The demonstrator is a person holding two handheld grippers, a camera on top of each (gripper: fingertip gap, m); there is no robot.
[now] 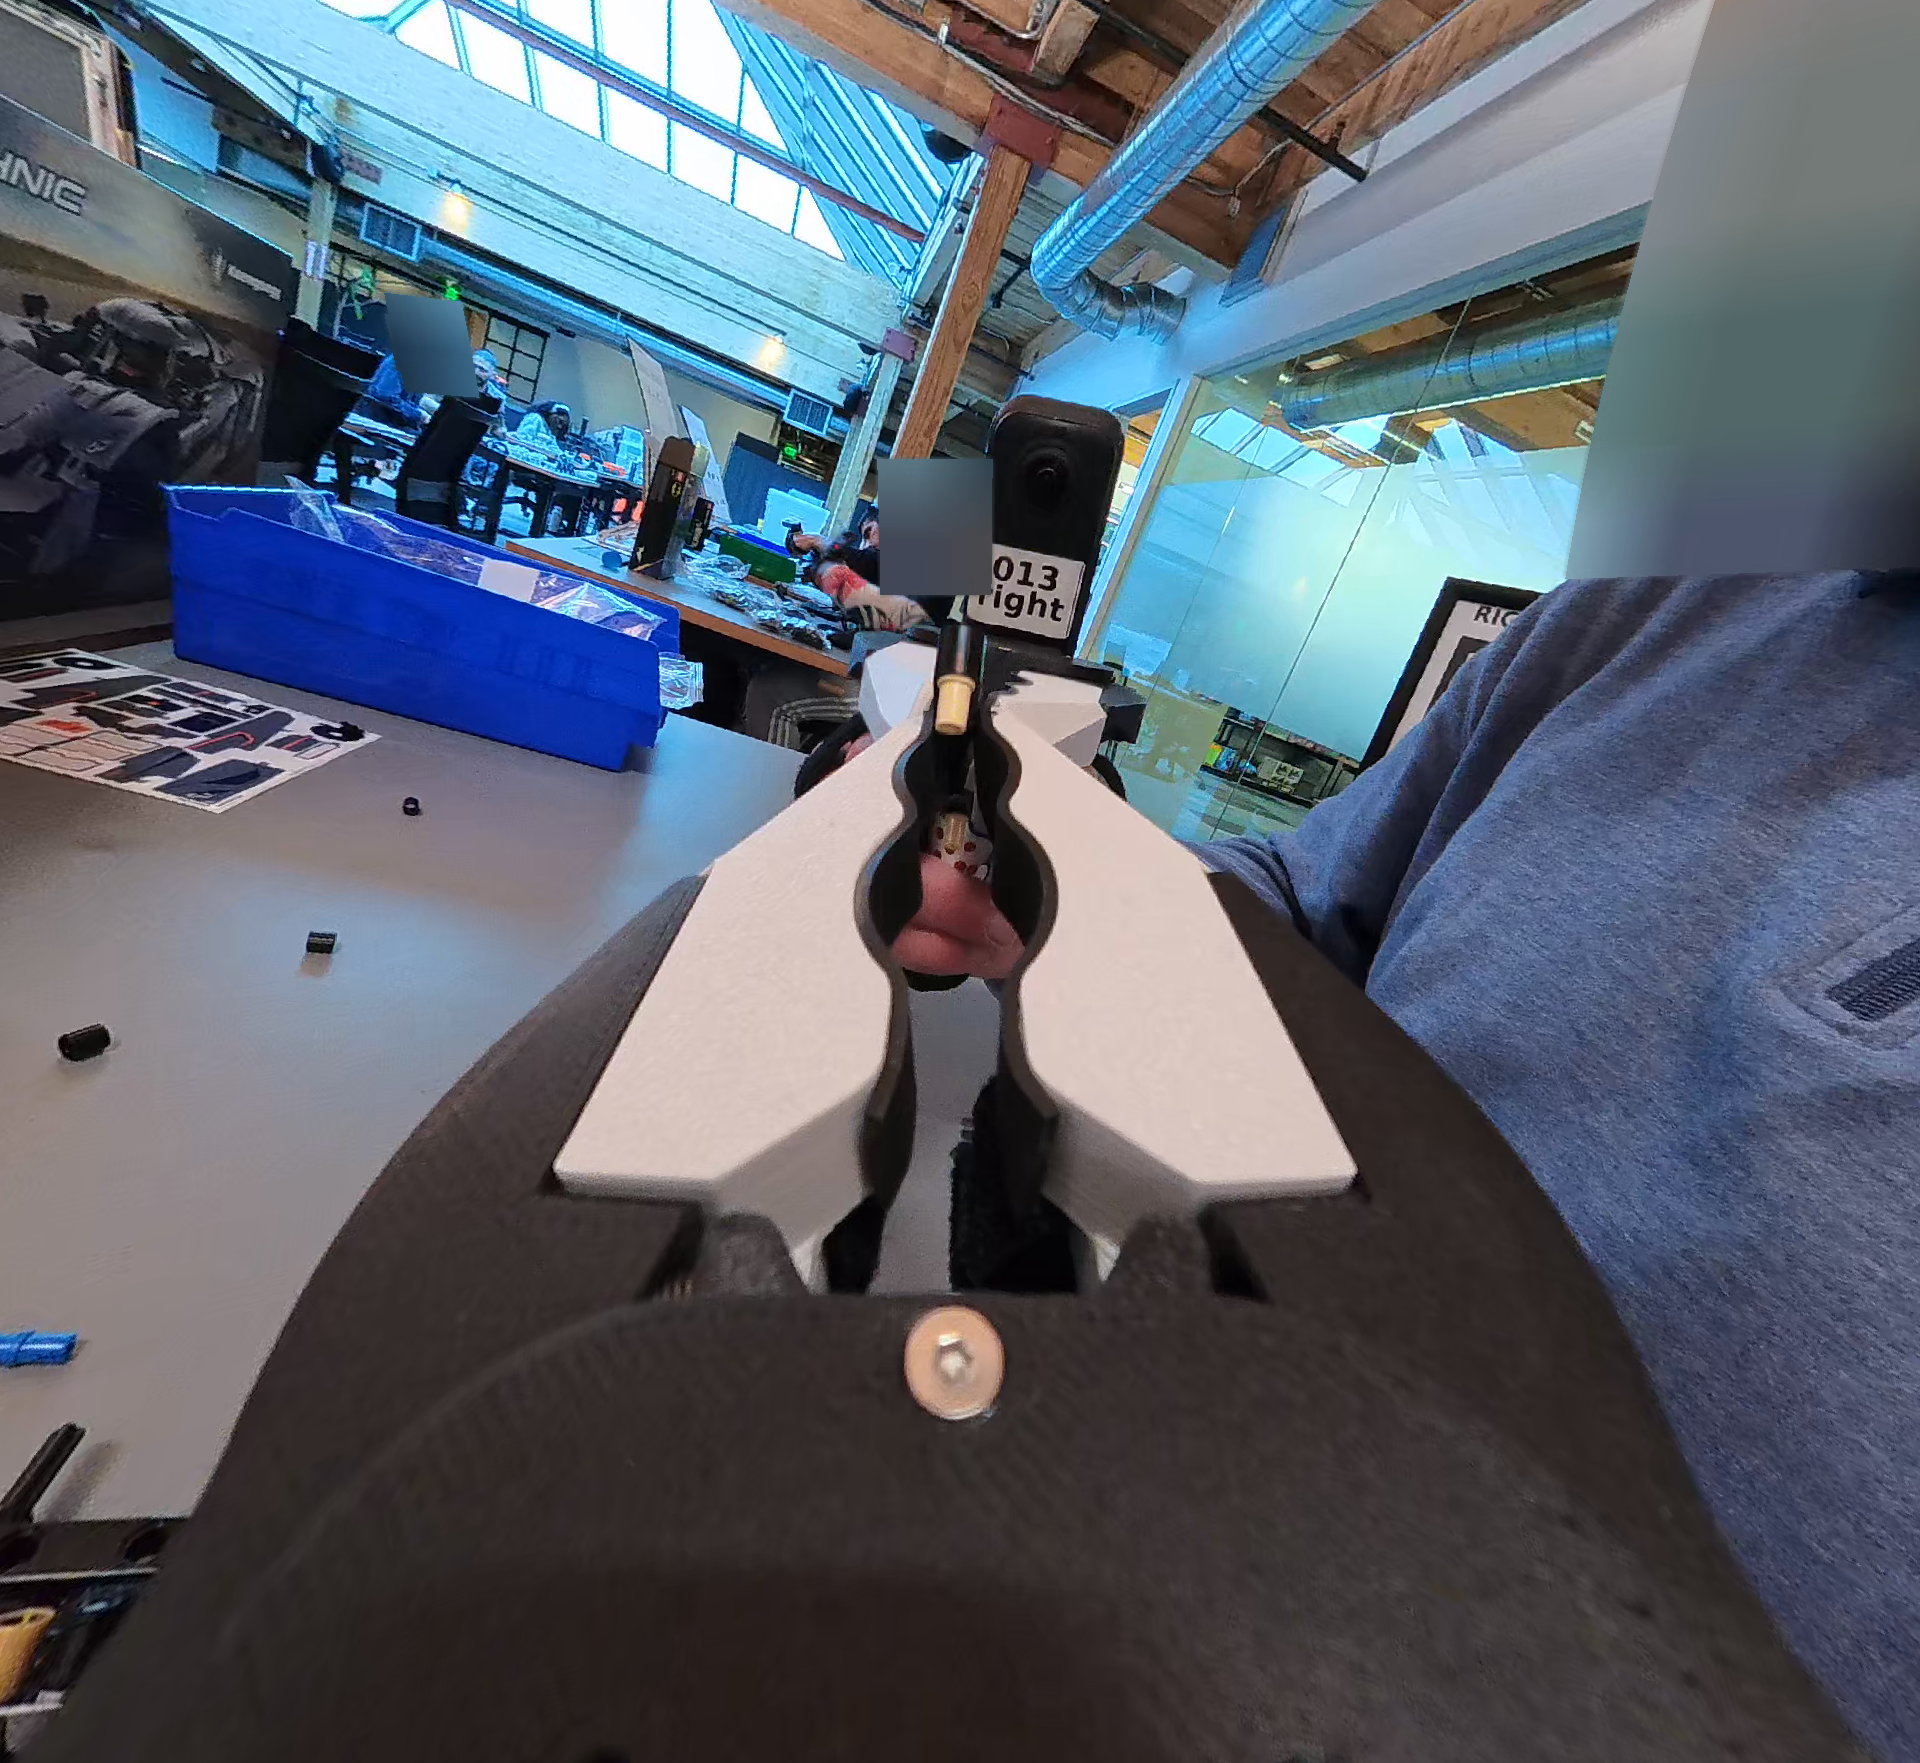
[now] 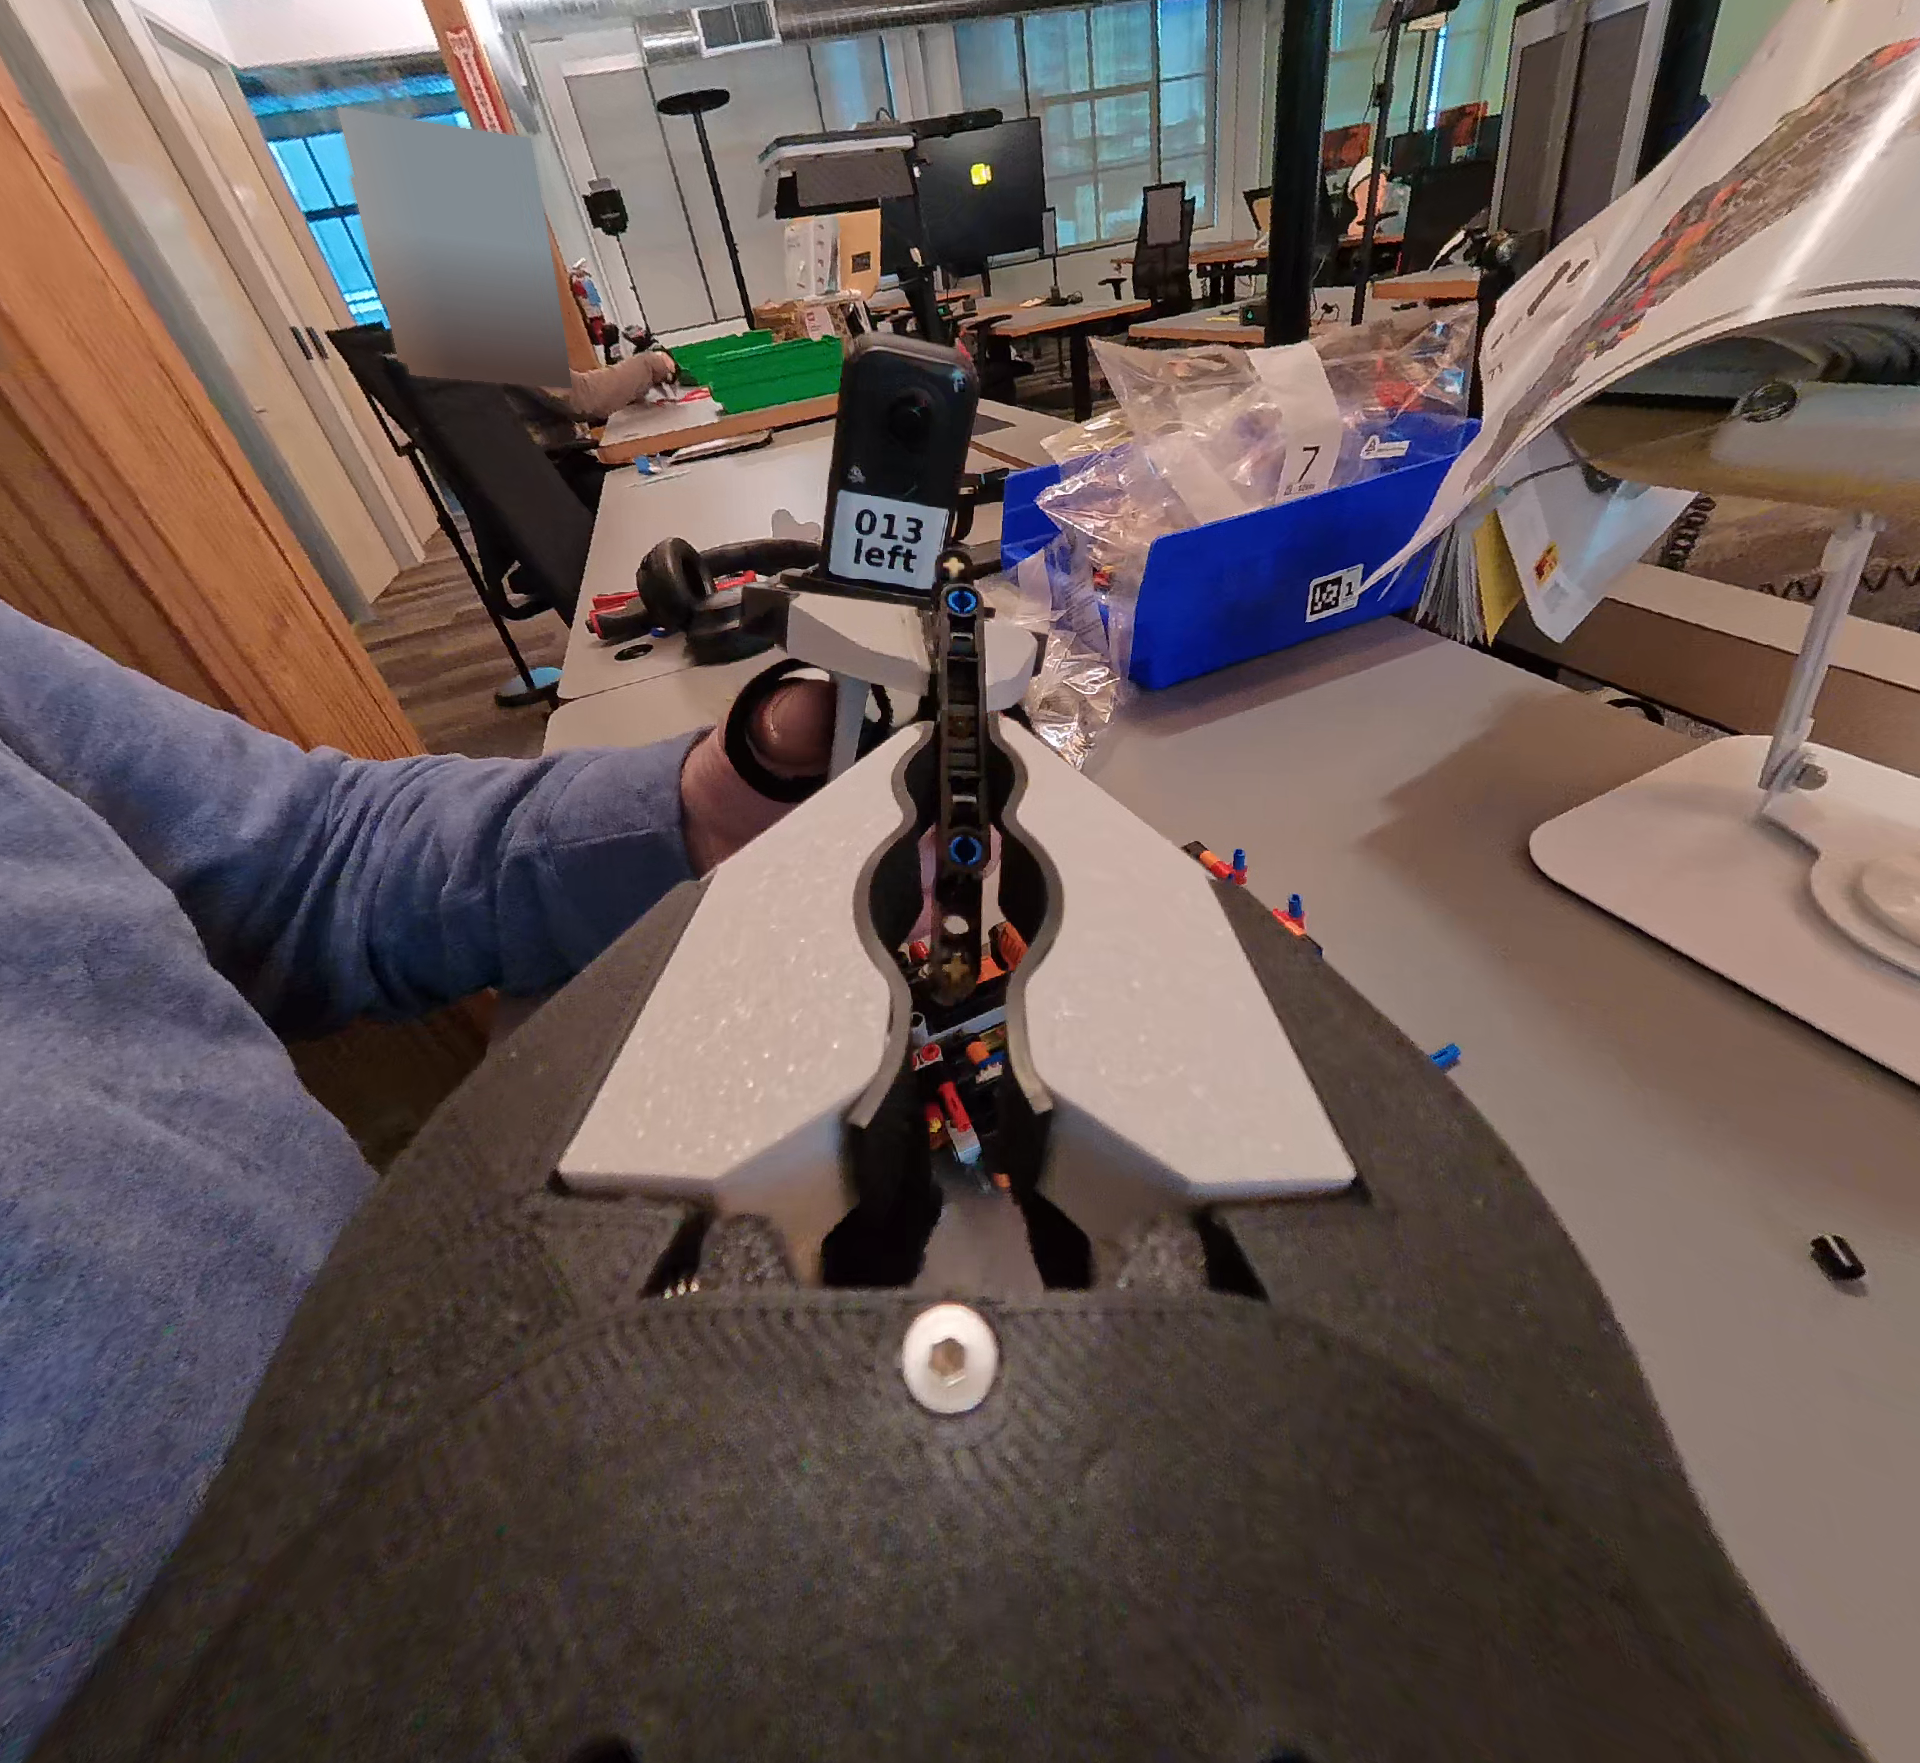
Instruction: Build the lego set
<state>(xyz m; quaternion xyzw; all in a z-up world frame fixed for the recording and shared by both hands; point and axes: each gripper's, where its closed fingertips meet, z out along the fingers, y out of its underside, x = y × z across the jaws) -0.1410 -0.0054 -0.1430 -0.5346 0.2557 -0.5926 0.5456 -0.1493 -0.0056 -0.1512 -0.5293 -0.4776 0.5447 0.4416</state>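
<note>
My left hand-held gripper [image 1: 956,726] is clenched on a thin black axle with a tan bush [image 1: 948,707]; my right hand-held gripper [image 2: 961,747] is clenched on a long black studless lego beam [image 2: 958,757]. Both meet above the grey table [image 2: 1403,882], near the blue plastic bin [image 2: 1247,570].

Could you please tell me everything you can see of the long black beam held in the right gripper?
The black beam is a slim, plastic-looking Lego piece with a row of holes, two holding blue pins. It stands nearly upright, clamped between the right gripper jaws, its top reaching the left gripper opposite. Its lower end is partly hidden.
</note>
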